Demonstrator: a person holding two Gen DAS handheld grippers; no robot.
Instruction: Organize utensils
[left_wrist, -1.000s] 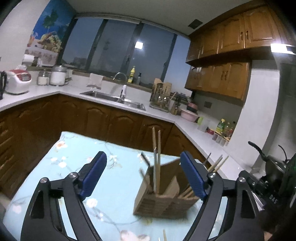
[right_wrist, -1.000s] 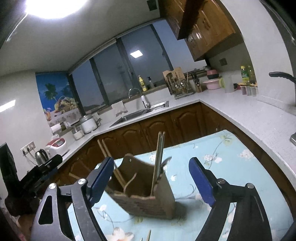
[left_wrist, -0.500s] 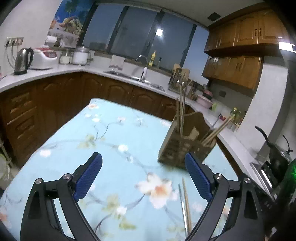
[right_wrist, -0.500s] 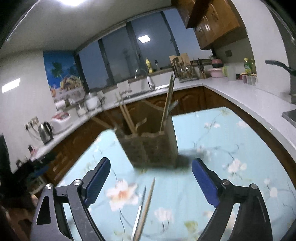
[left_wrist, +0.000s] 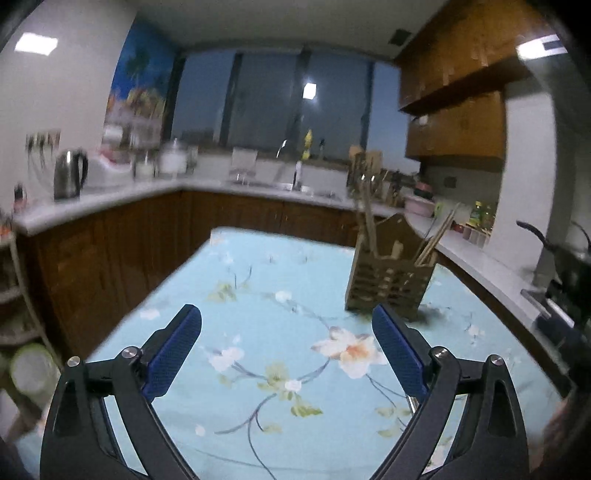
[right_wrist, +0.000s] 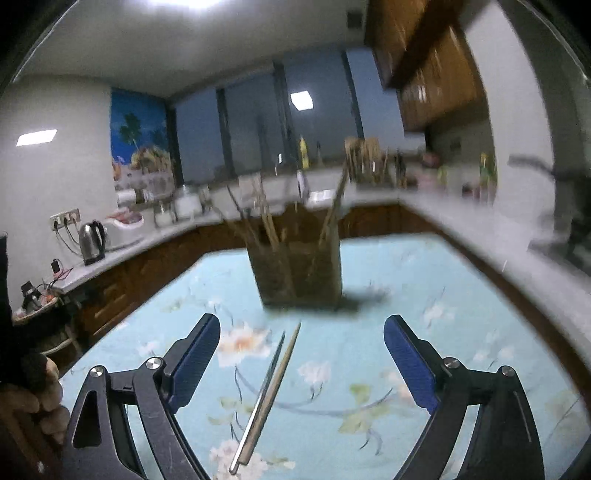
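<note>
On the desk, covered with a light blue flowered cloth, a wooden holder stood upright with chopsticks sticking out of it, beyond both grippers and touching neither. The left gripper hovered over bare cloth with its fingers spread wide and nothing between them; its jaws had just been opening. The right gripper was likewise released, jaws just opened further, and a pair of chopsticks lay flat on the cloth between its fingers, untouched, tips pointing toward the holder.
</note>
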